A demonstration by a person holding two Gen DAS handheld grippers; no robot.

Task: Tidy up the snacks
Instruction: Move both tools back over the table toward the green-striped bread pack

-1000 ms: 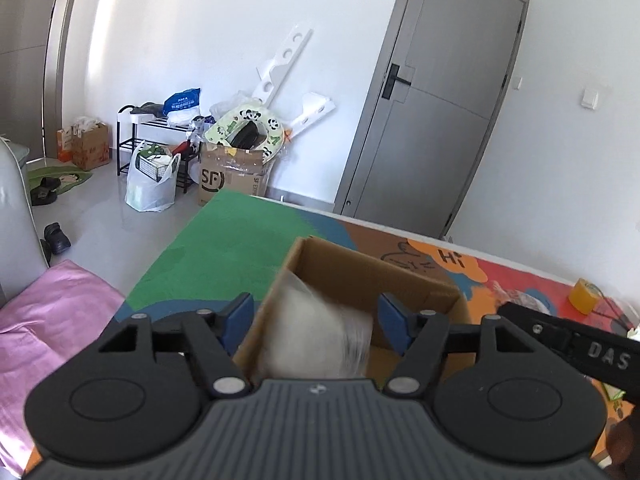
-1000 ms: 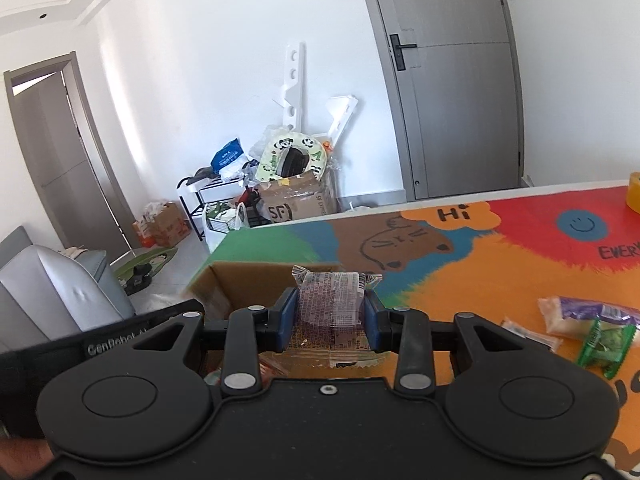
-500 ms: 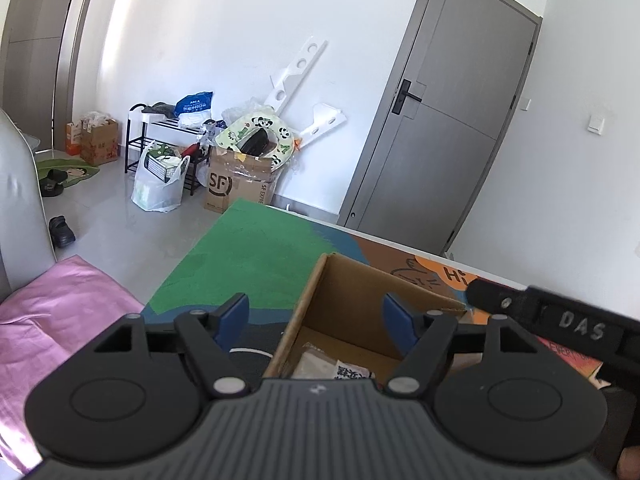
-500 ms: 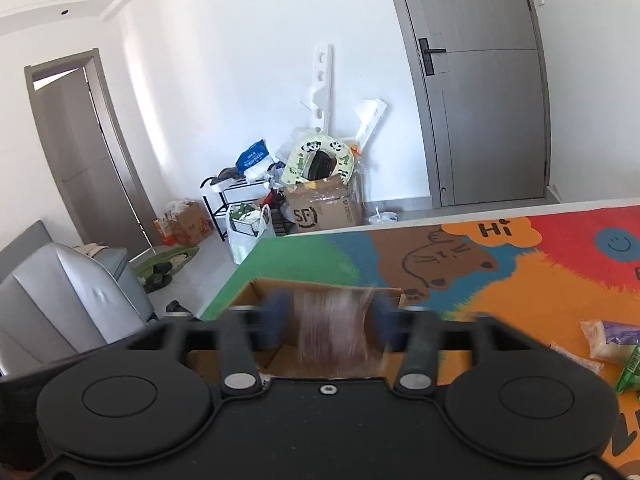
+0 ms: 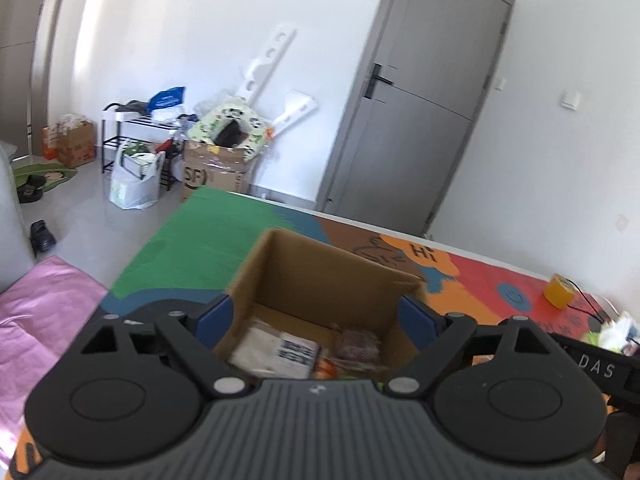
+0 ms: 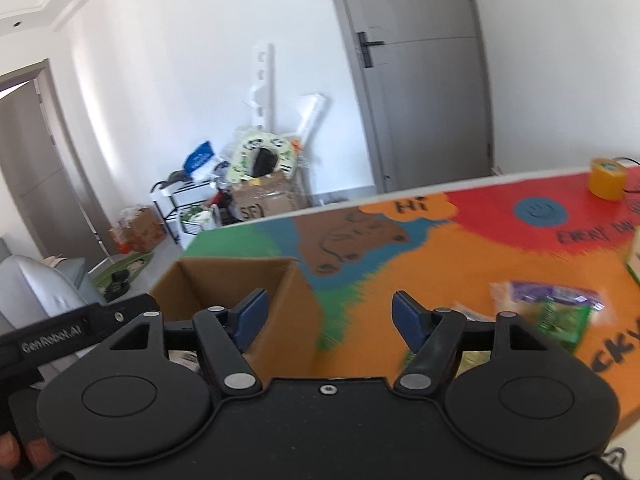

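Inspection runs from the left of the scene to the right. The left gripper (image 5: 312, 318) hangs over the cardboard box (image 5: 320, 276), its jaws opening wide with nothing pinched between them; they straddle the box's width without pressing its walls. In the box lie a pale packet (image 5: 276, 346) and a reddish-brown packet (image 5: 358, 344), side by side and overlapping other wrappers too blurred to identify. The box stands at the green end of the table (image 6: 400, 272), close to the table's left edge, beyond which the floor drops away; its thin walls would likely buckle or slide if nudged. The right gripper (image 6: 326, 316) is beside the box's right wall, jaws opening and empty, the left finger (image 6: 250, 314) just over the box's corner. Further right, loose snacks remain on the orange area: a purple-and-white packet (image 6: 548, 294) with a green packet (image 6: 560, 318) overlapping it. Both are judged light, soft and crinkly with slick film, contents possibly crushable; a hold across the flat middle or a sealed end appears safest. Open mat between box and packets gives clear room for travel. A yellow tape roll (image 6: 608, 178) sits near the far edge, well apart.
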